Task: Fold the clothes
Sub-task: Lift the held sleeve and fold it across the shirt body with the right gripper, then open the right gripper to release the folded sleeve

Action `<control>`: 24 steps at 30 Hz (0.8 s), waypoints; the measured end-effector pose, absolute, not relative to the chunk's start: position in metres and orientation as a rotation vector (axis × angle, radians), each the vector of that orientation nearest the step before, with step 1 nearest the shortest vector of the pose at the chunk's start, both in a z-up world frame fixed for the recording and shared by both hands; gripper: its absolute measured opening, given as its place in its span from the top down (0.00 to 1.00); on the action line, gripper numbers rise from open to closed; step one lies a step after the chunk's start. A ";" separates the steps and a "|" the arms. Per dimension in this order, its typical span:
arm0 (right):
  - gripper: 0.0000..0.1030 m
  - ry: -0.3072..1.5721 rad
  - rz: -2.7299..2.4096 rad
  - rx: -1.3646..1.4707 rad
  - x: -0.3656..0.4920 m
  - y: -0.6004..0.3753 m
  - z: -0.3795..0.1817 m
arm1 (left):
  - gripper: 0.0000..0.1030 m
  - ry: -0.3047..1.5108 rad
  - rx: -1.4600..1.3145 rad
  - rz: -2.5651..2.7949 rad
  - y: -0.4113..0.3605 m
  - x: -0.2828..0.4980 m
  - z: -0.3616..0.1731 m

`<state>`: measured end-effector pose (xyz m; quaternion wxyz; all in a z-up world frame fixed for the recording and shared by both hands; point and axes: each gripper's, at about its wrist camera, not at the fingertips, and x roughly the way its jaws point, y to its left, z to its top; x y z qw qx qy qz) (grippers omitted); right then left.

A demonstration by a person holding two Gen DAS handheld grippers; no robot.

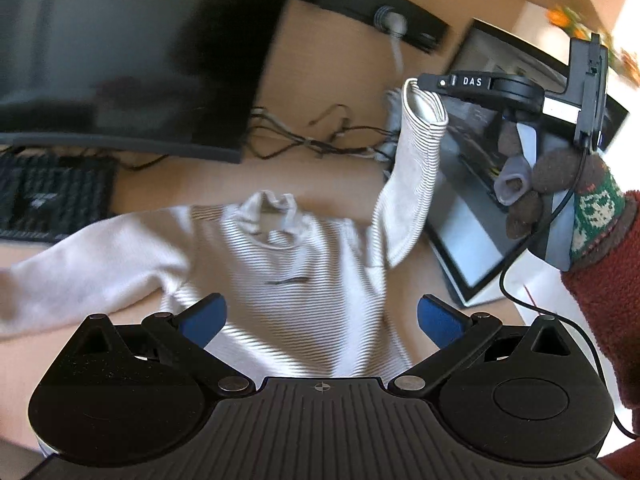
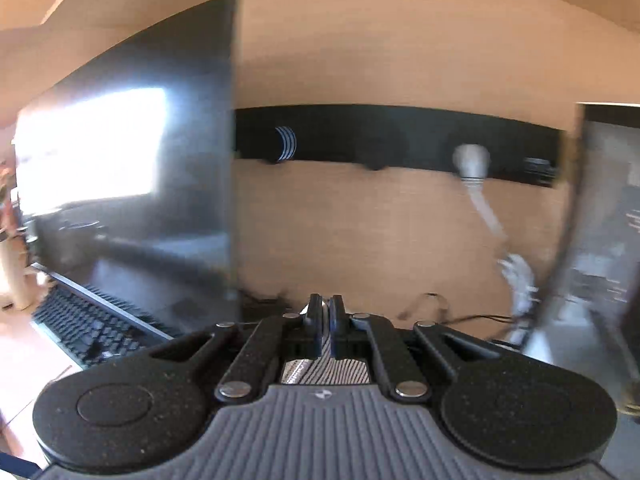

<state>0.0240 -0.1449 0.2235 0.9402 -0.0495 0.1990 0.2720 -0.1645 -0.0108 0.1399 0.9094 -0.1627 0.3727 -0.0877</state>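
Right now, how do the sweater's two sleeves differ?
The right sleeve is lifted off the desk, its cuff pinched in the right gripper; the left sleeve lies flat on the desk, untouched. The right sleeve hangs nearly upright; the left sleeve stretches out sideways. The left gripper hovers open over the body. Both sleeves are the same pale striped knit.

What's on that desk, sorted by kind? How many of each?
Clothes: 1, a striped white sweater, its sleeve lifted by the right gripper
Monitors: 2, a big one and a smaller one
Keyboards: 1
Grippers: 2, counting the open left gripper
Cable bundles: 1
Total: 7
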 end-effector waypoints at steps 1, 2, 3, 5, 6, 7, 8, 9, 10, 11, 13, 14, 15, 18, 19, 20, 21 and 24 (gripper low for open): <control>0.97 0.410 0.579 -0.110 0.025 -0.133 0.222 | 0.00 0.769 -0.348 -0.160 -0.005 -0.167 0.139; 0.97 0.415 0.603 -0.118 0.026 -0.121 0.221 | 0.00 0.768 -0.359 -0.141 0.000 -0.169 0.139; 0.97 0.421 0.623 -0.126 0.027 -0.110 0.219 | 0.00 0.767 -0.371 -0.123 0.005 -0.172 0.138; 0.97 0.440 0.653 -0.141 0.027 -0.089 0.215 | 0.00 0.766 -0.395 -0.080 0.015 -0.178 0.137; 0.97 0.447 0.660 -0.143 0.026 -0.081 0.213 | 0.00 0.765 -0.407 -0.061 0.020 -0.181 0.137; 0.96 0.453 0.671 -0.144 0.027 -0.071 0.211 | 0.00 0.765 -0.418 -0.043 0.024 -0.183 0.136; 0.95 0.458 0.682 -0.144 0.027 -0.066 0.210 | 0.00 0.766 -0.429 -0.027 0.028 -0.185 0.135; 0.95 0.462 0.694 -0.144 0.027 -0.061 0.209 | 0.00 0.768 -0.439 -0.012 0.032 -0.187 0.135; 0.94 0.461 0.702 -0.145 0.028 -0.058 0.208 | 0.00 0.771 -0.449 0.001 0.036 -0.189 0.134; 0.92 0.461 0.711 -0.146 0.028 -0.056 0.206 | 0.00 0.775 -0.457 0.011 0.039 -0.190 0.133; 0.89 0.460 0.727 -0.148 0.028 -0.051 0.204 | 0.00 0.784 -0.472 0.025 0.042 -0.189 0.130; 0.87 0.467 0.724 -0.142 0.029 -0.055 0.201 | 0.00 0.790 -0.478 0.027 0.043 -0.188 0.129; 0.85 0.474 0.722 -0.135 0.030 -0.059 0.198 | 0.00 0.797 -0.482 0.028 0.043 -0.185 0.128; 0.72 0.504 0.698 -0.114 0.033 -0.079 0.184 | 0.00 0.823 -0.485 0.015 0.039 -0.171 0.122; 0.71 0.514 0.685 -0.108 0.034 -0.087 0.179 | 0.00 0.831 -0.482 0.008 0.037 -0.166 0.119; 0.69 0.526 0.669 -0.103 0.034 -0.097 0.172 | 0.00 0.840 -0.477 0.000 0.035 -0.160 0.116; 0.67 0.544 0.648 -0.096 0.034 -0.108 0.163 | 0.00 0.848 -0.469 -0.011 0.031 -0.153 0.113; 0.62 0.598 0.601 -0.079 0.030 -0.135 0.138 | 0.00 0.841 -0.427 -0.044 0.017 -0.130 0.104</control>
